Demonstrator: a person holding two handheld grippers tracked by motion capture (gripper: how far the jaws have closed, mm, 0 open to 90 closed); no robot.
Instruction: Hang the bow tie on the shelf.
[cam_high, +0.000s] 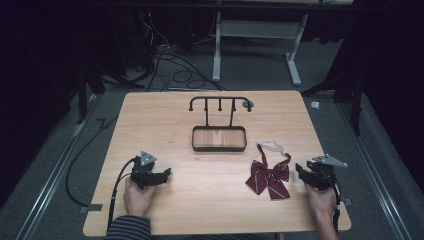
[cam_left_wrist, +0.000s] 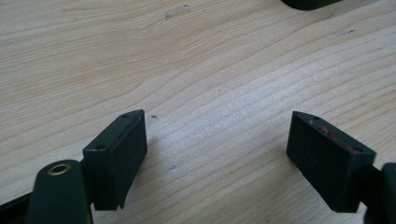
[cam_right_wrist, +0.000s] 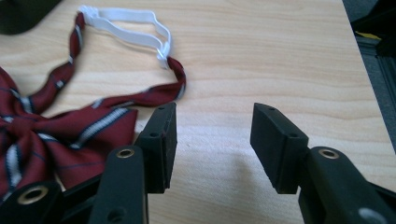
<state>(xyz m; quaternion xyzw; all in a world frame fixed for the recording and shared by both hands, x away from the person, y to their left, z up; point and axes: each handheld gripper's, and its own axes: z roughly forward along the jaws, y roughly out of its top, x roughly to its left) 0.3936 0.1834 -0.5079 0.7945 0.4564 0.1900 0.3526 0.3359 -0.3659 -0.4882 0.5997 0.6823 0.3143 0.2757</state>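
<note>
Dark floor and loose cables lie all around a light wooden table (cam_high: 150, 115). On the table, a red striped bow tie (cam_high: 269, 176) with a white stretchy strap (cam_high: 272, 146) lies flat at about 4 o'clock from the middle. A small black rack with hooks (cam_high: 220, 103) stands over a wooden tray (cam_high: 219, 138) at about 12 o'clock. The work looks like it has not started yet, because the bow tie is on the table and nothing hangs on the hooks. The right hand-held gripper (cam_high: 301, 170) rests just beside the bow tie, at its 3 o'clock, with its jaws spread wide and nothing between them. The left hand-held gripper (cam_high: 166, 173) sits far off at about 8 o'clock, also spread and empty. I think picking up the bow tie and hanging it are both still left to do.
</note>
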